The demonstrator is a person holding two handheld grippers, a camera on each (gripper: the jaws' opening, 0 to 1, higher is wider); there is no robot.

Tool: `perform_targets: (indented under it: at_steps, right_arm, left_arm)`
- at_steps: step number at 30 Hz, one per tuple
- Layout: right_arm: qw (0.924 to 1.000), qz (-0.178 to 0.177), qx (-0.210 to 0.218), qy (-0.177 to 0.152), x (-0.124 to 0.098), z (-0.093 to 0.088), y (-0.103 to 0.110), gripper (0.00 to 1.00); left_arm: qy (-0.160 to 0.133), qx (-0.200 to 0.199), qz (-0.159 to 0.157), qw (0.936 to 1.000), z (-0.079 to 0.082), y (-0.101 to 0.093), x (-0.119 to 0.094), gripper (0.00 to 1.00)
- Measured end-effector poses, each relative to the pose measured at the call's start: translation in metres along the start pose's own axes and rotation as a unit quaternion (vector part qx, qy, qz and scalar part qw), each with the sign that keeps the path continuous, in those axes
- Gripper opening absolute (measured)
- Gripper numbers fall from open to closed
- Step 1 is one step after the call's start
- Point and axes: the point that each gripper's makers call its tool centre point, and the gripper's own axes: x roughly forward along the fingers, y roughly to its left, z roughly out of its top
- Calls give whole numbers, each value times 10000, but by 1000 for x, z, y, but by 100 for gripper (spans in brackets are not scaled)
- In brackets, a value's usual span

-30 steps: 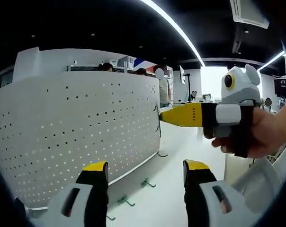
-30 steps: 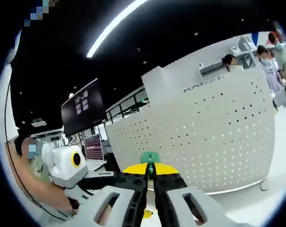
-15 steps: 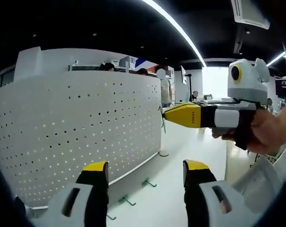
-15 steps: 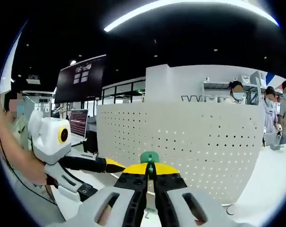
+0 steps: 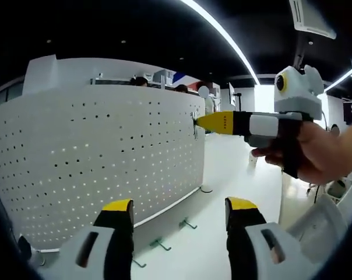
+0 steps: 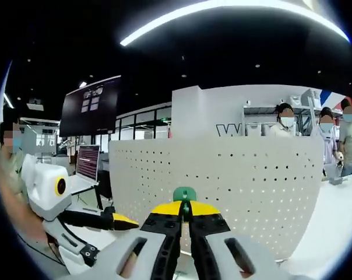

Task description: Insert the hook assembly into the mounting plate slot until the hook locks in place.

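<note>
In the left gripper view the pegboard stands on the table from nine to twelve o'clock, with the right gripper at one o'clock, its tips touching the board's right edge. Loose hooks lie on the table at six o'clock, just before the board's foot. In the right gripper view the pegboard stands ahead, the left gripper at eight o'clock, and people stand behind the board at two o'clock.

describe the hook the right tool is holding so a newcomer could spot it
Start at the white perforated board. In front of it the right tool is shut on the green-headed hook. The spare hooks lie on the table below the board; this one is gripped.
</note>
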Motion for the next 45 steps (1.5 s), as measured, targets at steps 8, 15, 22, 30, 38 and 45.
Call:
perform_targets:
  at_steps: [8, 15, 22, 30, 38, 45]
  right_arm:
    - [9998, 9, 12, -187, 18, 14, -4, 2]
    - [9994, -103, 29, -319, 31, 25, -15, 2]
    - [9985, -302, -4, -448, 42, 34, -28, 2]
    - [9977, -420, -25, -522, 54, 39, -33, 2]
    - [9968, -498, 5, -620, 69, 45, -36, 2]
    - [9954, -689, 57, -668, 78, 45, -43, 2]
  left_arm:
    - [-118, -57, 148, 9998, 4, 9, -9, 66]
    - [-252, -90, 311, 9992, 4, 19, -21, 66]
    - [-140, -79, 478, 9987, -6, 28, -32, 67]
    - [-253, -179, 573, 9979, -7, 33, -43, 68]
    - [-339, -276, 665, 9968, -11, 39, -54, 69]
    - [-331, -357, 788, 9957, -22, 44, -68, 69]
